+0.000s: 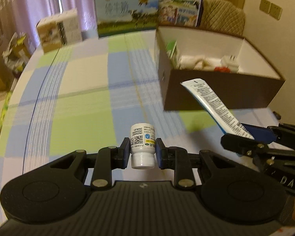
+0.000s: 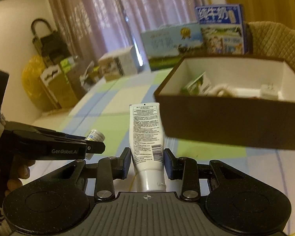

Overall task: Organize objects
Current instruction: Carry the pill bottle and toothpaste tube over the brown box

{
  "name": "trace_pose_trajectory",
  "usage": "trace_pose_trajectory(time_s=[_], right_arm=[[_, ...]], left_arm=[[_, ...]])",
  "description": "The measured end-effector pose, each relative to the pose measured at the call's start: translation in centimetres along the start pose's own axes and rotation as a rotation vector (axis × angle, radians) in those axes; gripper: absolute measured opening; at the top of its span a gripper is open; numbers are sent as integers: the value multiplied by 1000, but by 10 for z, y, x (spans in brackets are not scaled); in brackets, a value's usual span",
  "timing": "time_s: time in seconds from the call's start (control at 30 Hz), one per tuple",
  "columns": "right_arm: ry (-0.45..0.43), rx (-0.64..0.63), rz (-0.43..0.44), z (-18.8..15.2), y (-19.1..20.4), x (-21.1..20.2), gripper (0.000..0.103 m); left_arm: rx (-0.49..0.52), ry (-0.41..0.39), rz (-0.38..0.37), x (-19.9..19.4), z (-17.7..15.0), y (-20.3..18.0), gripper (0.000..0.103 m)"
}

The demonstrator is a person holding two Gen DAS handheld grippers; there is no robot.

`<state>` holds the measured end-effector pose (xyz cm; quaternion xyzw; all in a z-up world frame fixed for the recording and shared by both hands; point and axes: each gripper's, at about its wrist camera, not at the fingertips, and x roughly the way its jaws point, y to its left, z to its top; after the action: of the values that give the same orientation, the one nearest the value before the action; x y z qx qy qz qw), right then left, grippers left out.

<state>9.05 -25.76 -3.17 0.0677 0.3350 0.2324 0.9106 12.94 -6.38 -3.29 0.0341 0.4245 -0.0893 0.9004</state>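
Observation:
My left gripper [image 1: 142,150] is shut on a small white pill bottle [image 1: 142,145], held cap toward the camera above the checked tablecloth. My right gripper [image 2: 147,160] is shut on a white printed tube [image 2: 146,137], cap toward the camera, its flat end pointing at the box. The tube [image 1: 216,106] and right gripper [image 1: 245,137] also show at the right of the left wrist view. The left gripper [image 2: 88,147] with the bottle [image 2: 95,135] shows at the left of the right wrist view. A brown open box [image 1: 222,92], white inside, stands ahead to the right and holds a green carton and white items.
Milk cartons [image 1: 127,13] and a smaller box [image 1: 59,33] stand at the table's far edge. A quilted chair back [image 1: 222,13] rises behind the brown box [image 2: 236,122]. Bags and boxes [image 2: 51,78] are piled on the floor at left. A hand [image 2: 15,175] holds the left gripper.

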Motion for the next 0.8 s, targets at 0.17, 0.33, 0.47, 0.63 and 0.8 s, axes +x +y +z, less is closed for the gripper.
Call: trace_pose_trajectory(time_s=[0.17, 0.33, 0.47, 0.63, 0.8], right_arm=[[-60, 17, -44, 32, -25, -16, 32], [-91, 35, -103, 64, -63, -25, 32], [-87, 52, -164, 89, -95, -27, 32], [-72, 87, -193, 114, -129, -26, 32], [-37, 65, -229, 137, -152, -15, 32]], left_arm=[[38, -52, -24, -4, 33, -15, 23], [88, -76, -51, 3, 66, -33, 23], [127, -83, -66, 16, 94, -48, 23], [162, -70, -80, 40, 128, -66, 23], [187, -47, -76, 65, 159, -79, 23]])
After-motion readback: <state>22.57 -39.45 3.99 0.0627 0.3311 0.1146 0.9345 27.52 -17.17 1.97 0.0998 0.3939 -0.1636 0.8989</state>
